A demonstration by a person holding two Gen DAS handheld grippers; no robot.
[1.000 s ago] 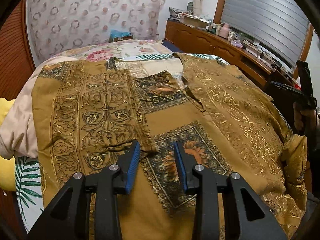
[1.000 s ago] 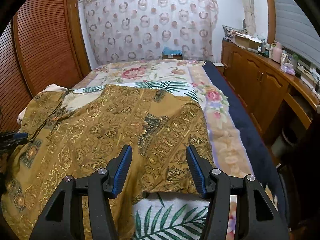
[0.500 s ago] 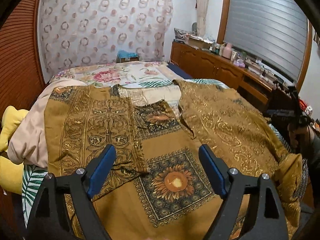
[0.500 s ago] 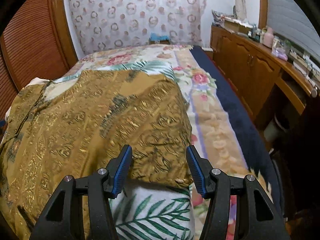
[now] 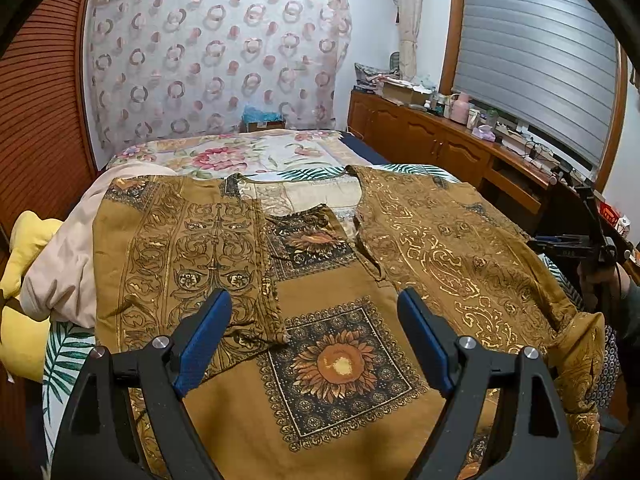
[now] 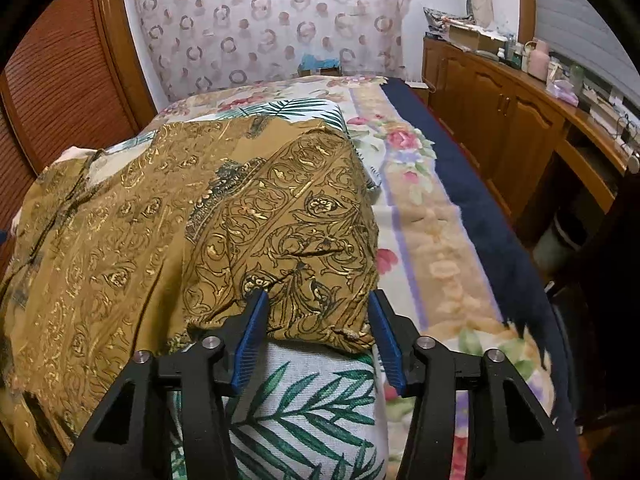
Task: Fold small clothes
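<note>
Mustard printed garment (image 5: 336,320) spread across the bed's (image 6: 432,216) near end: thin, limp cloth. Left gripper (image 5: 316,344) spread, empty; right gripper (image 6: 318,336), jaws just narrowing, brackets the sleeve hem (image 6: 316,320), the likely hold.

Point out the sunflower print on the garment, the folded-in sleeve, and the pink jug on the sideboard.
sunflower print (image 5: 335,364): left wrist view, flower centre.
folded-in sleeve (image 5: 216,248): left wrist view, middle of panel.
pink jug (image 5: 461,109): left wrist view, body.
</note>
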